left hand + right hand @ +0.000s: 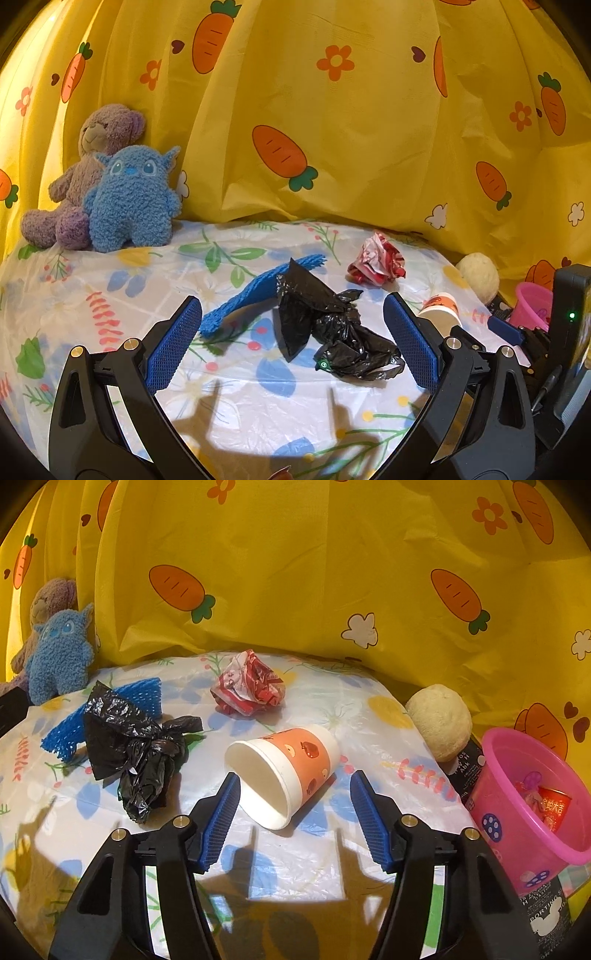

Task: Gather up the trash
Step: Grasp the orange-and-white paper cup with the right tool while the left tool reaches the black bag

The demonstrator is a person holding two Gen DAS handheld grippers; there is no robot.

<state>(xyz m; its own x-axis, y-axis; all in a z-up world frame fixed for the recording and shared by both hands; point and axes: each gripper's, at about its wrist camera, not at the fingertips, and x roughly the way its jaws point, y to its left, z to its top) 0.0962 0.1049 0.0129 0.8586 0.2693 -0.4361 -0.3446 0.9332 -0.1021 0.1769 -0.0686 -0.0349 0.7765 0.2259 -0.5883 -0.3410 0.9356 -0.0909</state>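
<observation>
right wrist view: my right claw [293,812] is spread, with the mouth of the tipped paper cup [284,771] between its fingers, the left pad at the rim, nothing pinched. pink bucket [517,775] at 3 o'clock holds red scraps. black bag [133,749] lies at 10 o'clock on a blue net [107,716]; red wrapper [249,694] at 12. my left claw [291,343] is spread around the bag without touching it. floral counter [314,849], carrot curtain [295,572], two plush toys [110,192] at 10 o'clock.
</observation>
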